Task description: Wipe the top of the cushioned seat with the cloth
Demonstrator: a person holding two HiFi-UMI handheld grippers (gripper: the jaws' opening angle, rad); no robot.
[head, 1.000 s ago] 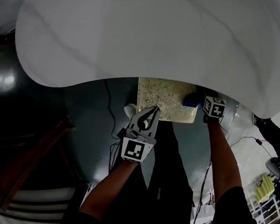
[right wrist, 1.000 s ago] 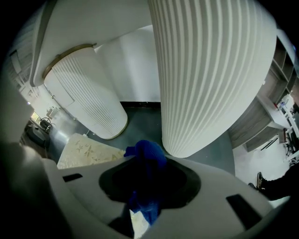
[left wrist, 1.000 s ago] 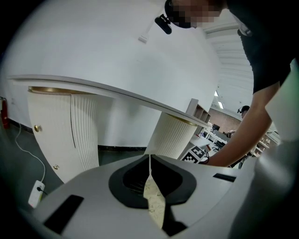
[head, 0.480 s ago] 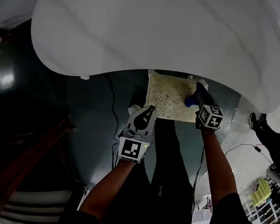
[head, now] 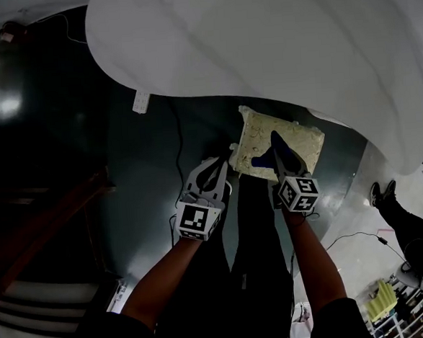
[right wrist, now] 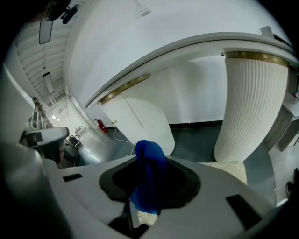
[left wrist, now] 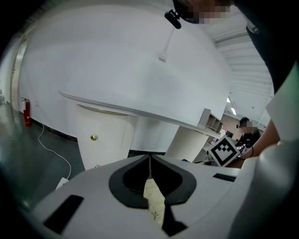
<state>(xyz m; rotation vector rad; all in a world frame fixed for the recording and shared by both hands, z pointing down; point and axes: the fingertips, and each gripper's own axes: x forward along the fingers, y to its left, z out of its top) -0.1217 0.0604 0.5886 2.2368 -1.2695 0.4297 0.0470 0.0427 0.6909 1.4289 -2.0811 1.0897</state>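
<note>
The cushioned seat (head: pixel 291 146) is a cream patterned square below the white table edge. My right gripper (head: pixel 274 144) reaches over its middle, shut on a blue cloth (head: pixel 264 158) that lies against the seat top. In the right gripper view the cloth (right wrist: pixel 149 175) bulges up between the jaws of the right gripper (right wrist: pixel 147 158), and a corner of the seat (right wrist: pixel 230 168) shows to the right. My left gripper (head: pixel 221 168) hovers at the seat's left edge, shut and holding nothing. In the left gripper view the left gripper (left wrist: pixel 149 161) shows seat fabric (left wrist: pixel 155 207) under its jaws.
A large white tabletop (head: pixel 275 44) overhangs the far side of the seat. White ribbed pedestals (right wrist: pixel 252 107) stand just behind it. A power strip (head: pixel 141 102) with a cable lies on the dark floor. Another person's legs (head: pixel 396 204) show at the right.
The right gripper has dragged the blue cloth from the seat's right edge leftward to its middle. The left gripper has kept its place by the seat's left edge.
</note>
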